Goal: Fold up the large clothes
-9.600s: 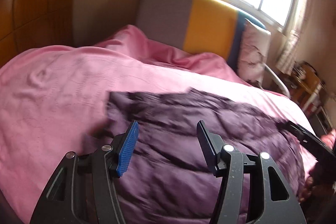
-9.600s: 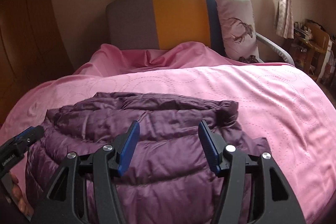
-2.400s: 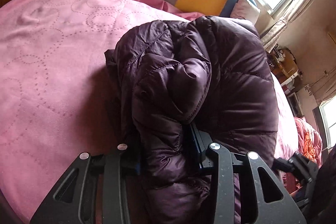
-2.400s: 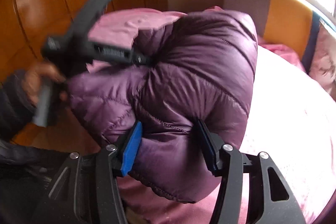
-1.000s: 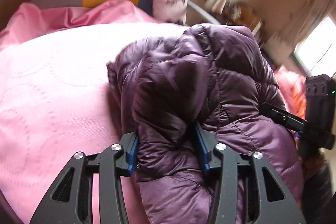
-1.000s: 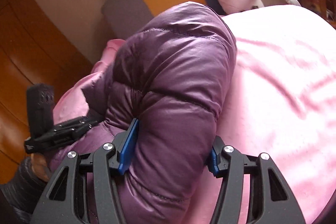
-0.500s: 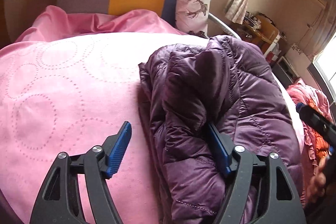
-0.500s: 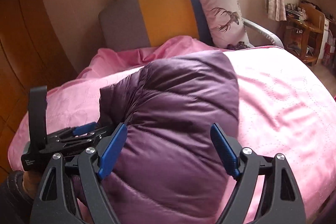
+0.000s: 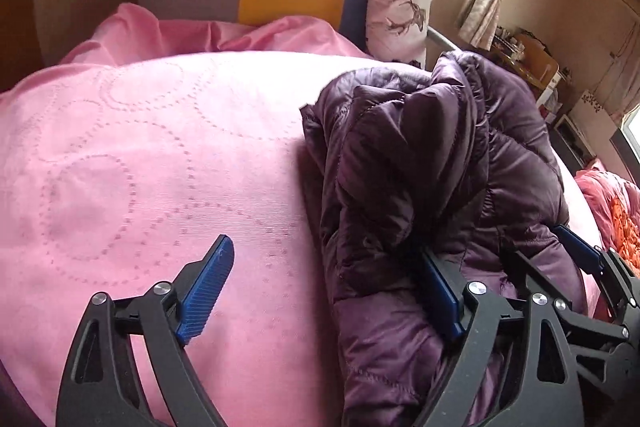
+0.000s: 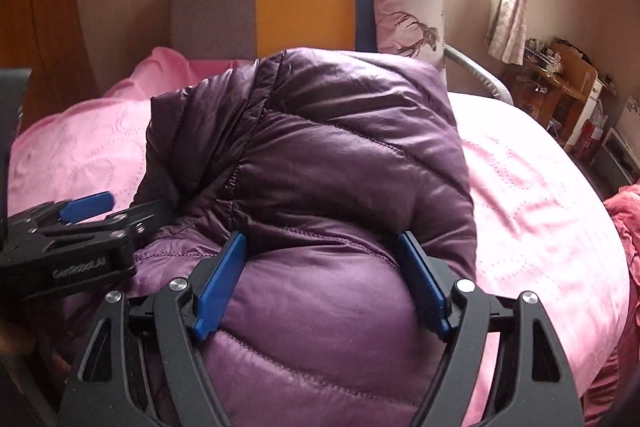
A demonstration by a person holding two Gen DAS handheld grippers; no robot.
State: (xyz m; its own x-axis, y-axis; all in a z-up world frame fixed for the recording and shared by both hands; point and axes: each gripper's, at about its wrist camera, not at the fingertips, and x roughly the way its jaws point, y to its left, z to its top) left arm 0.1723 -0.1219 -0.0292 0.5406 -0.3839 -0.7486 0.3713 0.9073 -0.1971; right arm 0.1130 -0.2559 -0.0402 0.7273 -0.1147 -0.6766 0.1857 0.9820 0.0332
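Note:
A folded purple puffer jacket (image 9: pixel 432 163) lies in a thick bundle on the pink bedspread (image 9: pixel 140 167). My left gripper (image 9: pixel 328 287) is open at the jacket's left edge; its right finger touches the jacket and its left finger is over bare bedspread. In the right wrist view the jacket (image 10: pixel 328 155) fills the middle. My right gripper (image 10: pixel 320 283) is open, with its blue pads spread either side of the jacket's near bulge. The left gripper also shows in the right wrist view (image 10: pixel 80 223), and the right gripper at the right of the left wrist view (image 9: pixel 580 259).
A grey, yellow and blue headboard (image 10: pixel 296 3) and a deer-print pillow (image 10: pixel 408 15) stand at the bed's far end. Wooden furniture with clutter (image 10: pixel 568 75) is at the right. A red-pink cloth (image 9: pixel 612 203) lies off the bed's right side.
Both grippers were shut on the jacket and carried it; they have opened and let it go on the bed. The left gripper has drawn slightly left.

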